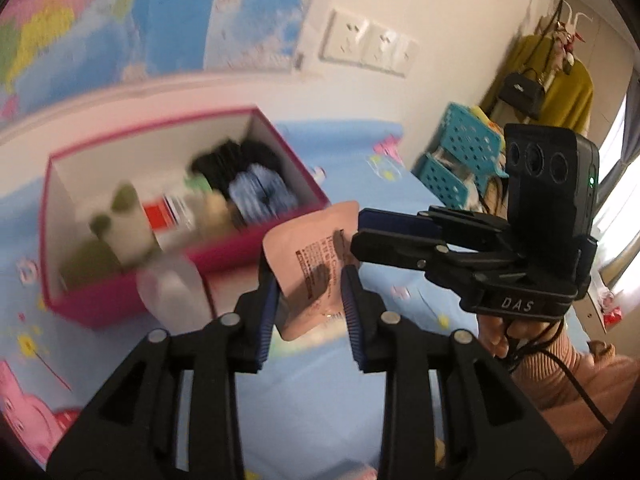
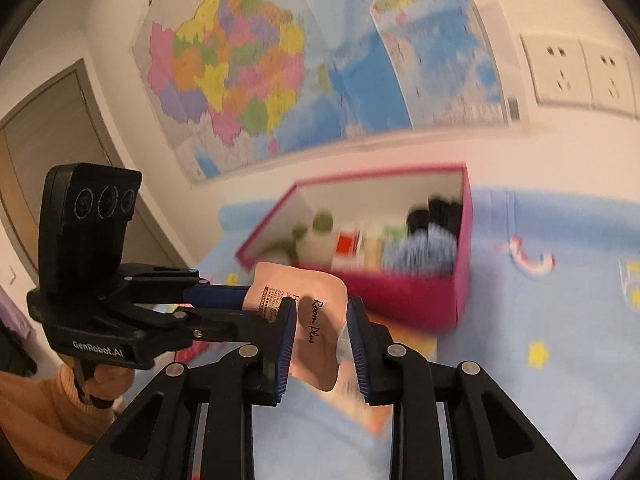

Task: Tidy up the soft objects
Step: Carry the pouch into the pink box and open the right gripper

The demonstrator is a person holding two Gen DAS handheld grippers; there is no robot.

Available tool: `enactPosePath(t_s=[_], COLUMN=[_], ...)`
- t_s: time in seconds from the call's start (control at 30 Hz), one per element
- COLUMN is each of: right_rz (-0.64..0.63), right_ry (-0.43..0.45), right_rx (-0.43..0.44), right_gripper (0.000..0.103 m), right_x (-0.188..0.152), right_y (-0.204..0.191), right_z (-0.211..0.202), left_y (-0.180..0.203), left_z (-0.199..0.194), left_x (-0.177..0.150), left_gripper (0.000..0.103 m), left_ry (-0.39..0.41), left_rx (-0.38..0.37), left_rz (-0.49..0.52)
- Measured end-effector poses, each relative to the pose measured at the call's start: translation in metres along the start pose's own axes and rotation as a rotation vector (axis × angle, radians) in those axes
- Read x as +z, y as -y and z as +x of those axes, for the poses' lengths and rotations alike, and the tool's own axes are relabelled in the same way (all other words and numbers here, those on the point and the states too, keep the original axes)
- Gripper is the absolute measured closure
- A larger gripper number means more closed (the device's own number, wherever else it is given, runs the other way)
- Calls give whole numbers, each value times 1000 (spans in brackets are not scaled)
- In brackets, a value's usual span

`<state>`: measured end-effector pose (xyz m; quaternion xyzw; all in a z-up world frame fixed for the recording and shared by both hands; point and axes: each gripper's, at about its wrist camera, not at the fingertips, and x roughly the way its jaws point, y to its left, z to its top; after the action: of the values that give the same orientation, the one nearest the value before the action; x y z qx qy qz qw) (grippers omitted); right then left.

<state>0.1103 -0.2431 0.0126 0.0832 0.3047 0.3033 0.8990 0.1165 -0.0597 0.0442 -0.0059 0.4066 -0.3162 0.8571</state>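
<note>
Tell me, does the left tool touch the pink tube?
Touching. The right wrist view shows the left tool clamped on the tube's left edge.

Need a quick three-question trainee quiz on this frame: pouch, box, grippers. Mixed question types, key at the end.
1. True or false: the pink pouch lies inside the magenta box.
2. Of the left gripper and the right gripper, which has its fingers on the pouch? A: left only. B: right only. C: both.
3. In a word, what hangs on the wall behind the box?

Key
1. False: it is held up in front of the box.
2. C.
3. A map.
</note>
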Motion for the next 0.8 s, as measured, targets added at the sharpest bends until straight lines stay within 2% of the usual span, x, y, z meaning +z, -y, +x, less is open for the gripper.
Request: enactPosePath(t_s=[0.17, 0.33, 0.57, 0.67, 0.8], right_rz=[17, 38, 87, 110, 100], right_ry=[30, 13, -84, -90, -88], right_rx=[12, 32, 16, 8, 8], right_gripper=[76, 76, 75, 71, 70], right_x=[35, 52, 48, 44, 36], right_y=[12, 24, 41, 46, 46], right_z=[25, 59, 103, 104, 89], left_y=[-28, -63, -104, -115, -115], left_z=[10, 27, 61, 60, 46], left_x=[34, 48, 43, 38, 33], left_gripper=[70, 70, 69, 69, 68], left_ry=[26, 9, -83, -75, -44], left_rx=[52, 72, 105, 121, 144], left_rz=[-33, -104, -226, -259, -254])
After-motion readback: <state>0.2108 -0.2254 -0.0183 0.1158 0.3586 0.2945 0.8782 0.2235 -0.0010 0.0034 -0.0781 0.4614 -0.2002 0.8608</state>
